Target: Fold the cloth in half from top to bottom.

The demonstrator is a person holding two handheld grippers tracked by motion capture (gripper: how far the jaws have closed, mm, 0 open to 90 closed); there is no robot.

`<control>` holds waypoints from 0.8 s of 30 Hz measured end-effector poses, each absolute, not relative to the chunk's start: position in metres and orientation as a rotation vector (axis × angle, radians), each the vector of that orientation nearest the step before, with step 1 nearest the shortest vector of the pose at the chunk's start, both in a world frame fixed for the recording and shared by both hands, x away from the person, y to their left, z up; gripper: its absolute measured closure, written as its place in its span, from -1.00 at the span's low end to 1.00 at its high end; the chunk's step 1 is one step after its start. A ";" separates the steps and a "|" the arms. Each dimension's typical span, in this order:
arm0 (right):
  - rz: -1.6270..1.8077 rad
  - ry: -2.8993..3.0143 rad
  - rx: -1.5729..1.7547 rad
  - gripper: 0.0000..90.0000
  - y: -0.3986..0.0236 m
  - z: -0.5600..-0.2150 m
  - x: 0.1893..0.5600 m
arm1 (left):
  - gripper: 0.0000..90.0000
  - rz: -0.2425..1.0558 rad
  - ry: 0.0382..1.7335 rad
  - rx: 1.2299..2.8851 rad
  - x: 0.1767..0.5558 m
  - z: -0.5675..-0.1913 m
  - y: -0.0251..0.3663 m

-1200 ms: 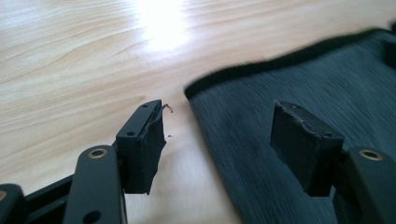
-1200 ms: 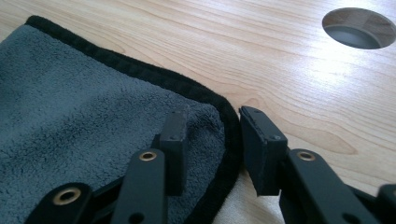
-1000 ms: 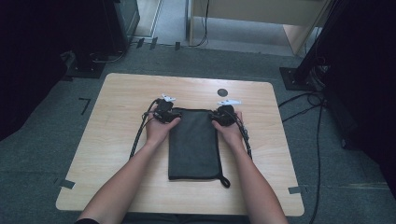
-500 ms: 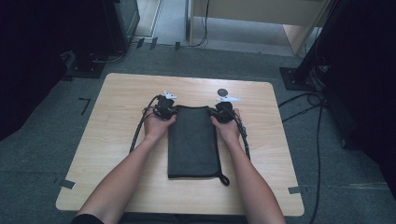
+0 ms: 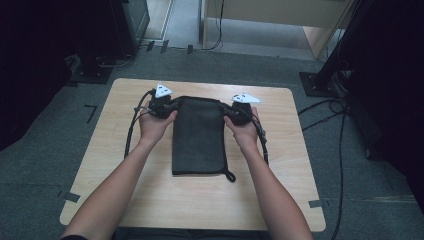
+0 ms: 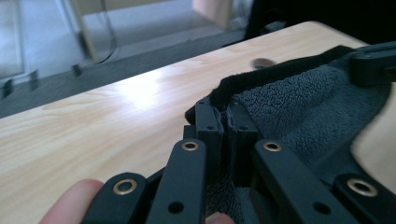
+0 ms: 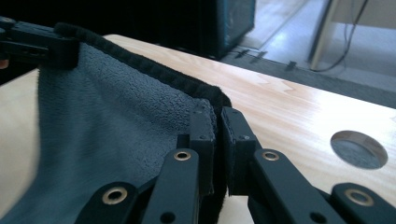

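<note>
With the left tool (image 5: pixel 171 105) and right tool (image 5: pixel 229 108) each pinching a far corner of the dark fleece cloth (image 5: pixel 199 135), the lifting step is underway, and next likely calls for raising evenly off the surface (image 5: pixel 125 200).

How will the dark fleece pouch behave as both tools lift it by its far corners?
Probably floppy: the dark fleece pouch sags in a curve between the left tool and right tool, each shut on a corner. Likely light, since thin pinches hold it. The napped fabric looks grippy, so slipping seems unlikely. Its near end on the table should trail and hang.
</note>
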State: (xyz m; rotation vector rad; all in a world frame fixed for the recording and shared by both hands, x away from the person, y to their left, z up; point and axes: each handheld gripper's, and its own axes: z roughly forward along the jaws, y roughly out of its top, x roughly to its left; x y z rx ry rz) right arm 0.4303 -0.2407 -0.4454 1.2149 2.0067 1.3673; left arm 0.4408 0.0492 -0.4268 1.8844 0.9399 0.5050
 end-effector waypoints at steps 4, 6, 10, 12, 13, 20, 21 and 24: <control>1.344 2.050 1.131 0.87 -0.242 -0.448 0.391 | 0.91 0.481 0.880 1.880 0.401 -0.436 0.055; 1.322 2.065 1.117 0.87 -0.242 -0.452 0.372 | 0.91 0.477 0.868 1.898 0.384 -0.444 0.055; 1.308 2.105 1.093 0.86 -0.242 -0.462 0.340 | 0.90 0.486 0.835 1.936 0.352 -0.455 0.056; 1.299 2.137 1.073 0.86 -0.241 -0.469 0.324 | 0.89 0.484 0.823 1.972 0.336 -0.462 0.057; 1.292 2.158 1.065 0.85 -0.241 -0.473 0.317 | 0.89 0.481 0.822 1.988 0.326 -0.469 0.057; 1.240 2.320 1.120 0.48 -0.250 -0.508 0.289 | 0.52 0.446 0.844 2.059 0.287 -0.512 0.060; 1.249 2.328 1.142 0.36 -0.253 -0.506 0.288 | 0.41 0.420 0.853 2.034 0.285 -0.506 0.065; 1.345 2.325 1.140 0.21 -0.265 -0.494 0.281 | 0.23 0.408 0.864 1.985 0.283 -0.496 0.075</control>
